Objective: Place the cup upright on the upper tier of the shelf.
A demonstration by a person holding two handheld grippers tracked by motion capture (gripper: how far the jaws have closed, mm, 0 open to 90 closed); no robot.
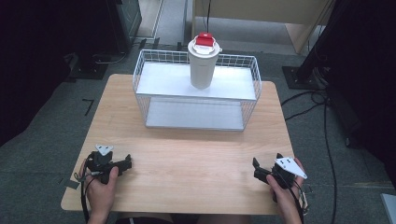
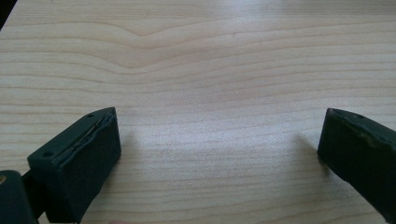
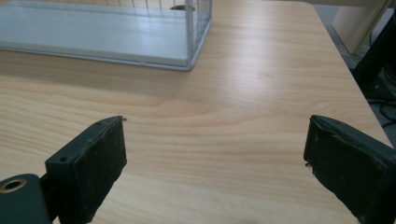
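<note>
White rack (image 1: 196, 100) holds one cup (image 1: 202, 63); two grippers (image 1: 122, 164) (image 1: 256, 168) lie apart.

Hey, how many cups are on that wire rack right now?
1. A white cup with a red-topped lid stands upright on the wire rack's upper shelf, near its middle. The lower shelf looks bare.

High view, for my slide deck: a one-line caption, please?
Two open hand-held tools, left and right, rest near the table's front edge, facing a white cup on a wire shelf.
</note>
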